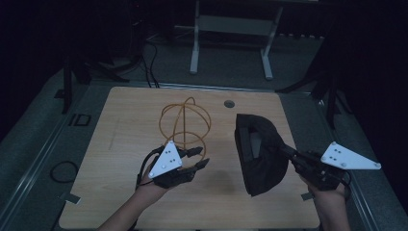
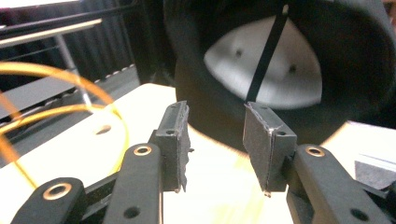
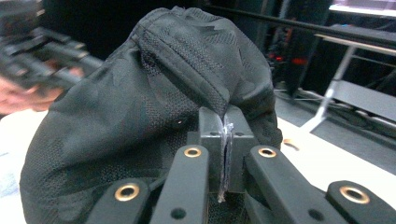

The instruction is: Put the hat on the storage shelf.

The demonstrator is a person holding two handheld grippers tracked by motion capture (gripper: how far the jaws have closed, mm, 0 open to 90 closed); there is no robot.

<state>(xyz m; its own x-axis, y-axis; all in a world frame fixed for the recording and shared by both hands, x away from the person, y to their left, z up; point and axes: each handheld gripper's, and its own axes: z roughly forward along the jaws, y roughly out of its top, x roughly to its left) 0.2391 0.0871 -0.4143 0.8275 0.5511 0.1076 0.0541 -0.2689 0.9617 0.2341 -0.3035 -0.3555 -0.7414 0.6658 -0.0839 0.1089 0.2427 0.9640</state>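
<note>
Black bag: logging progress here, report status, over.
Right gripper shut on black bag, held up. Left gripper open, empty. Orange cable coiled beside it.

The high view looks forward and down from above the person's side, taking in the whole table (image 1: 120,192) from a distance. The left gripper view sits low and close behind its jaws, facing into the open black bag (image 2: 289,70). The right gripper view looks along its jaws, tight against the same bag's mesh. All three views share the bag; the high and left gripper views also share the yellow cable (image 1: 185,122).
</note>
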